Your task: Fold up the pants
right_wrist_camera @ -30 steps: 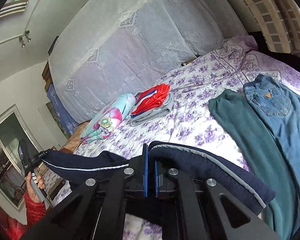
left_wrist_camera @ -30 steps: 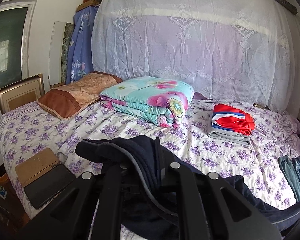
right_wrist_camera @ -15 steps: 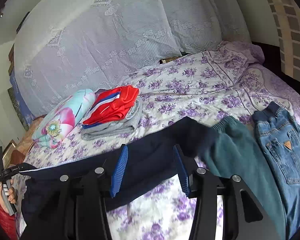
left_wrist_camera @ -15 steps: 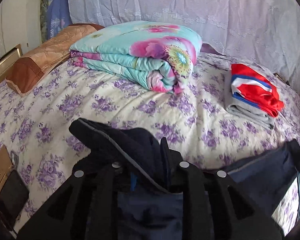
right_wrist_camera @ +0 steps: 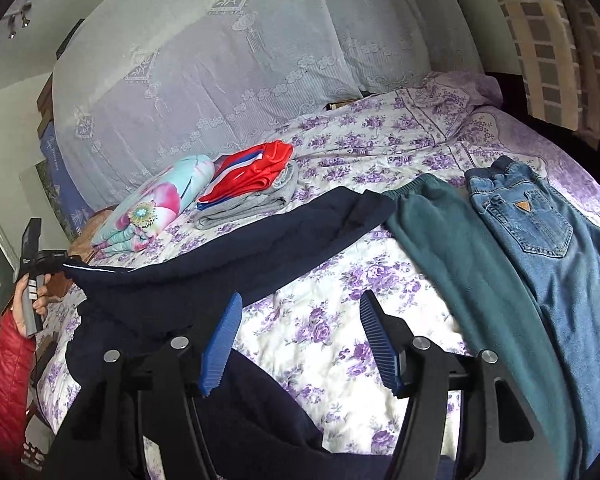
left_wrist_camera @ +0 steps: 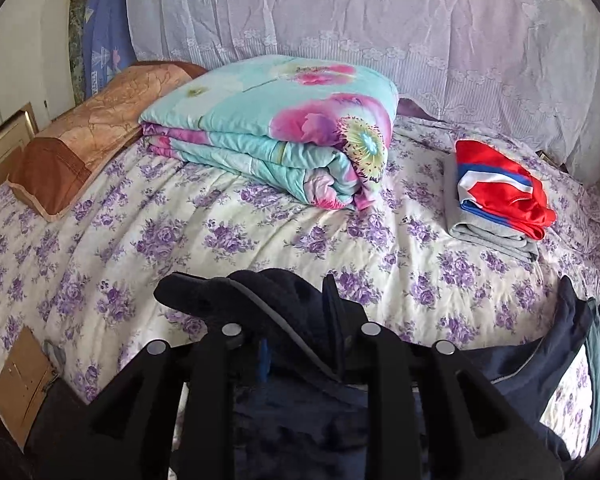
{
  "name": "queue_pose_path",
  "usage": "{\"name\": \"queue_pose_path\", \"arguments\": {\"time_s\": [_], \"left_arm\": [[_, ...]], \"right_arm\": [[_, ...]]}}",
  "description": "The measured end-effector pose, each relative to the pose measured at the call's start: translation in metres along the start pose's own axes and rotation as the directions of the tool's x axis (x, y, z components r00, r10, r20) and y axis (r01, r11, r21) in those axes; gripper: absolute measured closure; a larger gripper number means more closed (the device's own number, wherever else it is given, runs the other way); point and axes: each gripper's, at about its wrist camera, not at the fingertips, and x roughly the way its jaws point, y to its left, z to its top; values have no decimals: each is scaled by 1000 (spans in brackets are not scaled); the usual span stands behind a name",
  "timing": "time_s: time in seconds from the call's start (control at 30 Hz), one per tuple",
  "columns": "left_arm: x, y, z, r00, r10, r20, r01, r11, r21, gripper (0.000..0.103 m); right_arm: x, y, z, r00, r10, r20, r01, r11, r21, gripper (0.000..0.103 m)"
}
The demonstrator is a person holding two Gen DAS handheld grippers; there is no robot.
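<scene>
Three pairs of pants lie spread on the flowered bed (right_wrist_camera: 340, 332), and none of them looks properly folded yet. Beyond them a folded quilt (left_wrist_camera: 284, 128) and a small stack of folded clothes (left_wrist_camera: 496, 200) sit by the lace-draped headboard, so some laundry seems dealt with. The navy pants (right_wrist_camera: 236, 248) are the pair being worked: one end lies flat beside the green pants (right_wrist_camera: 472, 248) and the jeans (right_wrist_camera: 540, 220), the other is bunched up at the bed's near edge. The left gripper (left_wrist_camera: 296, 320) is clamped on that bunched dark cloth, while the right gripper (right_wrist_camera: 300, 340) has its blue jaws opening with only bedspread showing between them. I'd judge this pair barely begun, and the other two untouched.
</scene>
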Motion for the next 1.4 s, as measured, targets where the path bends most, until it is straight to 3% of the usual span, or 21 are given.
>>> {"name": "queue_pose_path", "arguments": {"time_s": [0.03, 0.13, 0.17, 0.2, 0.27, 0.37, 0.47, 0.6, 0.73, 0.87, 0.97, 1.0, 1.1, 1.13, 1.27, 1.4], "left_arm": [[5, 4, 6, 999, -45, -21, 45, 999, -28, 80], [19, 9, 28, 980, -160, -115, 151, 985, -86, 65], [21, 7, 34, 972, -191, -137, 180, 979, -93, 51], [22, 5, 42, 960, -230, -163, 217, 972, -90, 29], [17, 2, 56, 955, -241, -170, 230, 970, -84, 9], [-4, 14, 65, 974, -204, -104, 188, 972, -141, 9], [-29, 34, 45, 980, -185, -68, 176, 977, -124, 9], [-59, 59, -37, 990, -116, -75, 111, 991, -69, 9], [-68, 90, -127, 983, -110, -148, 95, 990, -107, 9], [-60, 100, -181, 957, -207, -204, 164, 965, -207, 14], [-34, 95, -192, 914, -333, -233, 258, 918, -300, 14], [-26, 93, -191, 910, -343, -232, 260, 910, -323, 15], [-10, 88, -182, 930, -325, -171, 255, 907, -335, 19], [-6, 87, -178, 933, -327, -152, 259, 901, -347, 25], [3, 93, -173, 947, -302, -110, 235, 883, -406, 78], [-14, 100, -177, 947, -318, -49, 273, 875, -400, 92]], "right_arm": [[-3, 0, -1, 1000, -5, -1, 5, 1000, -4, 40], [-7, -1, -7, 999, -36, -17, 35, 999, -29, 39], [-9, -1, -9, 999, -49, -18, 49, 998, -31, 39], [-10, -3, -11, 998, -59, -16, 59, 998, -27, 39], [-12, -8, -14, 998, -66, -13, 66, 998, -8, 39], [-14, -13, -19, 998, -65, -17, 66, 998, 23, 39], [-18, -13, -26, 998, -54, -17, 54, 998, 23, 36], [-23, -13, -36, 999, -31, -18, 32, 999, 35, 33], [-20, -11, -41, 1000, 3, -26, -2, 999, 51, 33], [-20, -4, -41, 998, 55, -21, -53, 997, 62, 33], [-30, 3, -44, 998, 66, -5, -65, 997, 51, 33], [-36, 5, -46, 998, 60, -1, -60, 997, 43, 33], [-59, -1, -56, 1000, 28, 7, -28, 998, 56, 33], [-68, -5, -60, 1000, 20, 4, -20, 997, 79, 33], [-96, -32, -86, 999, 7, -52, 3, 982, 189, 33], [-94, -54, -119, 987, 57, -148, -6, 946, 324, 33]]}}
